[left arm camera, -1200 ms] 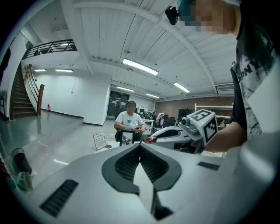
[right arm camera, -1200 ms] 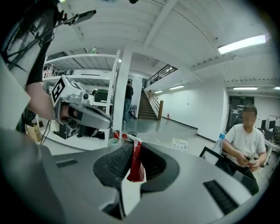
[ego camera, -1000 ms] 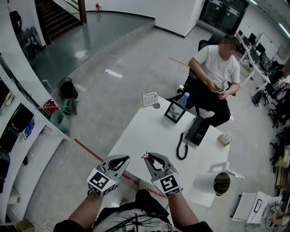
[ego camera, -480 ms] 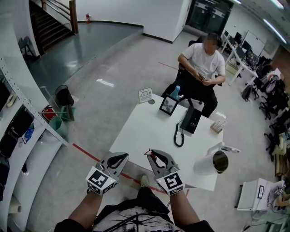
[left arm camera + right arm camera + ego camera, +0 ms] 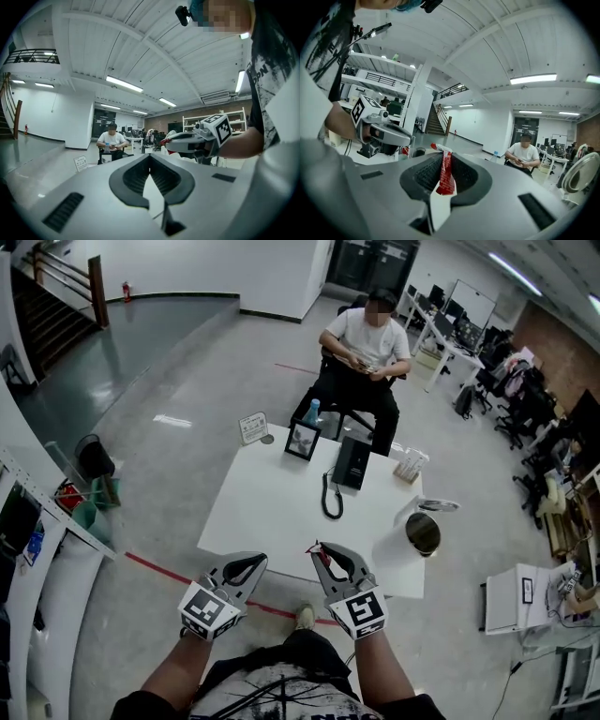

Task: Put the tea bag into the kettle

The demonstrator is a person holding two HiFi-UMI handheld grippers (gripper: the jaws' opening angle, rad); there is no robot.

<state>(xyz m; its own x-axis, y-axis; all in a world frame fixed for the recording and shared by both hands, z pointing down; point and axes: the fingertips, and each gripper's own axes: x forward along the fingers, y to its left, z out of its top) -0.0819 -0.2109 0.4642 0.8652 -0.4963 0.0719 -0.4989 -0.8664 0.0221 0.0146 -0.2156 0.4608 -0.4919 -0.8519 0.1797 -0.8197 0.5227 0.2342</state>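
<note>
My right gripper [image 5: 320, 552] is shut on a red tea bag [image 5: 446, 171], which stands upright between its pads and pokes out past the tips [image 5: 317, 547]. It hangs at the near edge of the white table [image 5: 272, 512]. The kettle [image 5: 414, 535], white with a dark open mouth and its lid tipped back, stands at the table's right side, well to the right of both grippers. My left gripper [image 5: 251, 564] is shut and holds nothing, just off the table's near edge. In the left gripper view the right gripper [image 5: 163, 140] shows at right.
A black desk phone [image 5: 350, 463] with a coiled cord, a photo frame [image 5: 301, 440], a small sign [image 5: 252, 427] and a blue bottle [image 5: 312, 412] sit at the table's far side. A person [image 5: 360, 357] sits behind it. A red floor line [image 5: 159, 569] runs below the table.
The head view has swung so the table and kettle sit more to the left and further up. Both grippers stay side by side, the tea bag still held in the right one.
</note>
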